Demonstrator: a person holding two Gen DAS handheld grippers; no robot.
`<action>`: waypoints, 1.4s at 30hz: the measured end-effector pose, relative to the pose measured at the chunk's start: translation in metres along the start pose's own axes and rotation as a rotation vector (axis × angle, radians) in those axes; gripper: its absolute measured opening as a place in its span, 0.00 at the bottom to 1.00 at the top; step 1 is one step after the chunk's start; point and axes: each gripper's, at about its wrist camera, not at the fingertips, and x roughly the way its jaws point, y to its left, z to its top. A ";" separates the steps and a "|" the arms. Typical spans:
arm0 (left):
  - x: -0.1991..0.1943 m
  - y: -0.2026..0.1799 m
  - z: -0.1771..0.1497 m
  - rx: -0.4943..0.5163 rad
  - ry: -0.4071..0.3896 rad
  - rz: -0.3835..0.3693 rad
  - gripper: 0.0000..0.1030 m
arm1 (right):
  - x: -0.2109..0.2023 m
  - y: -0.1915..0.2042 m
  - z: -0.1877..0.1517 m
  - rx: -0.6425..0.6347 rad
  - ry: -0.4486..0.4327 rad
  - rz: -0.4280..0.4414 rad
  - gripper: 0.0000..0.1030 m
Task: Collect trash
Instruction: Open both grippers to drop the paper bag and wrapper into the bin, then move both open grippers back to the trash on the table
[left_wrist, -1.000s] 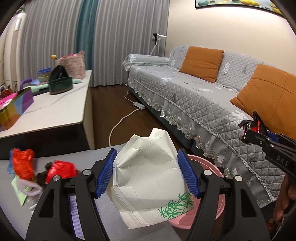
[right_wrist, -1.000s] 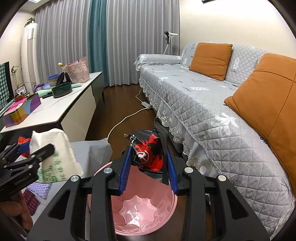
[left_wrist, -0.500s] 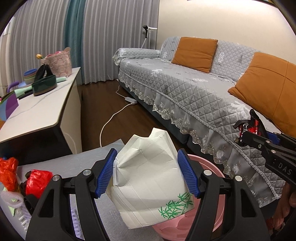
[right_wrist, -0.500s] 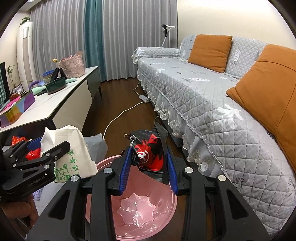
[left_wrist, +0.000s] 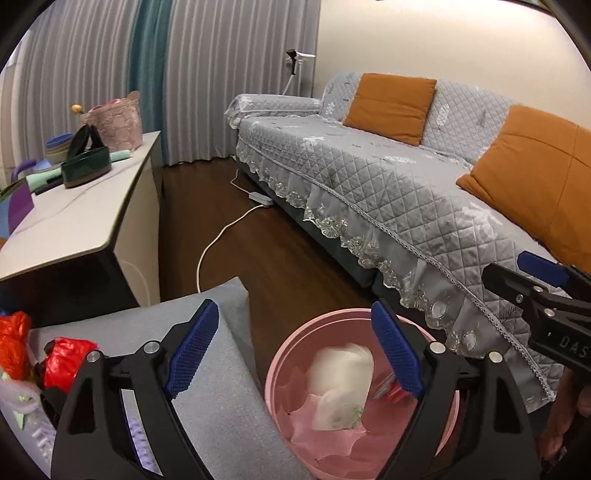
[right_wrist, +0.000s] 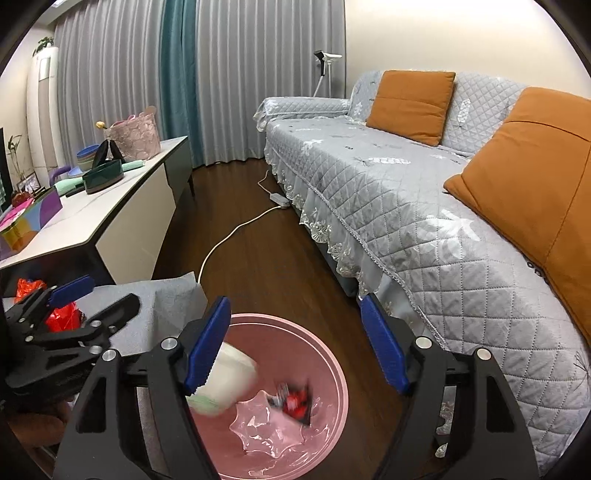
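A pink bin (left_wrist: 448, 410) (right_wrist: 332, 365) stands on the floor below both grippers. A white paper packet with green print (left_wrist: 341, 384) (right_wrist: 225, 384) is inside it, blurred. A red and black wrapper (right_wrist: 293, 400) (left_wrist: 391, 387) is also inside it, blurred. My left gripper (left_wrist: 295, 354) is open and empty above the bin's left rim. My right gripper (right_wrist: 295, 343) is open and empty above the bin. More trash, red plastic bags (left_wrist: 64, 360) (right_wrist: 61, 314), lies on a low grey-covered table (left_wrist: 214, 387) at the left.
A grey quilted sofa (left_wrist: 388, 184) with orange cushions (left_wrist: 388, 105) runs along the right. A white side table (left_wrist: 74, 221) with a green basket (left_wrist: 86, 168) and a pink basket stands at the left. A white cable (left_wrist: 218, 240) crosses the dark wood floor.
Both grippers have opened. The white packet has dropped from the left gripper and the red and black wrapper from the right gripper, both into the pink bin.
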 end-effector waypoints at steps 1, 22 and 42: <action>-0.004 0.002 0.000 -0.003 -0.005 0.003 0.80 | -0.001 -0.001 0.001 0.005 -0.003 0.001 0.71; -0.166 0.106 -0.025 -0.047 -0.074 0.112 0.47 | -0.054 0.104 0.002 -0.018 -0.089 0.306 0.51; -0.173 0.244 -0.074 -0.206 -0.068 0.284 0.38 | -0.028 0.250 -0.033 -0.202 0.016 0.521 0.47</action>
